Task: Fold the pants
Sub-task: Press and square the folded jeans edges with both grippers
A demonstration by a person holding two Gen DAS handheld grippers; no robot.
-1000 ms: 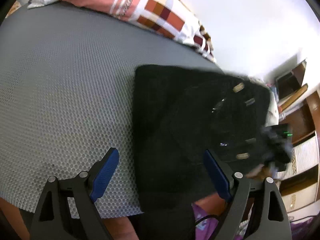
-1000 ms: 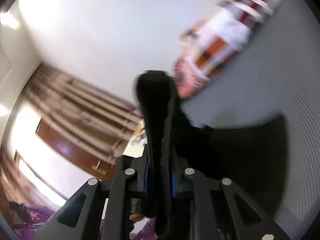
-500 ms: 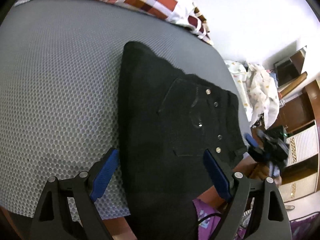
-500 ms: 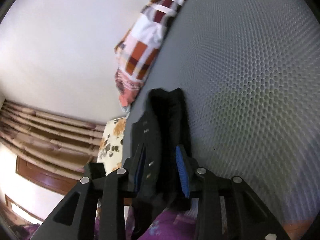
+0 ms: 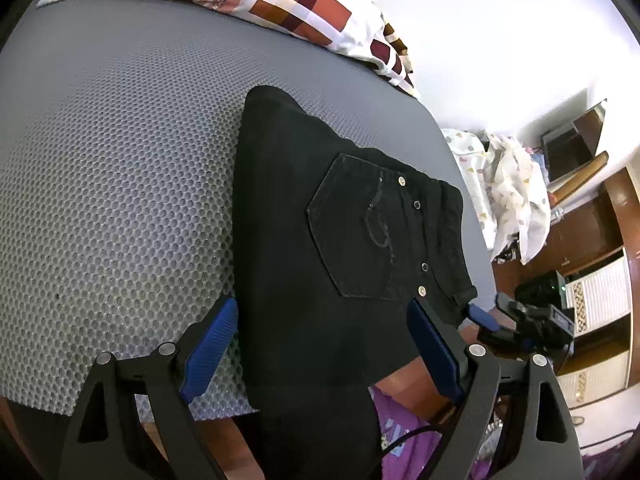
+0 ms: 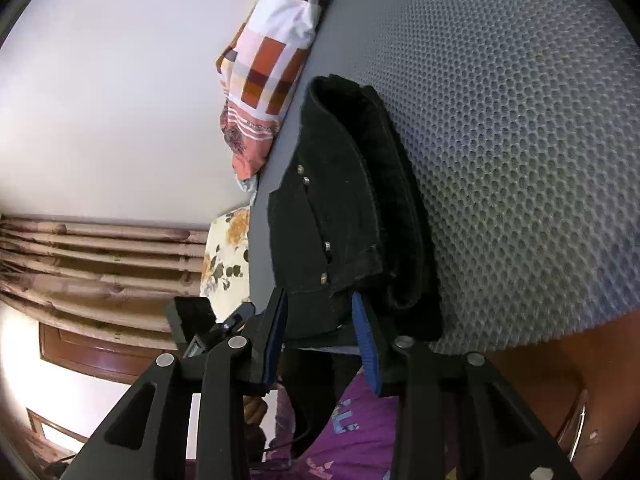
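1. Pants [image 5: 320, 248]: black, folded, flat on the grey mat [image 5: 120, 168], near edge overhanging at 6 o'clock.
2. Left view only: back pocket face-up, rivets along its 3 o'clock side; right gripper [image 5: 486, 320] at the waistband corner.
3. Right view only: stacked fold layers seen edge-on [image 6: 360, 208]; pillow [image 6: 264, 64] at 11 o'clock.
4. Left gripper [image 5: 320, 344]: jaws wide open, straddling the pants, apparently clear of the cloth.
5. Right gripper [image 6: 320, 328]: jaws have just been opening; waistband edge sits between them, seemingly unpinched.
6. Versus a second ago: the pants hung lifted in the closed right jaws; now laid down.
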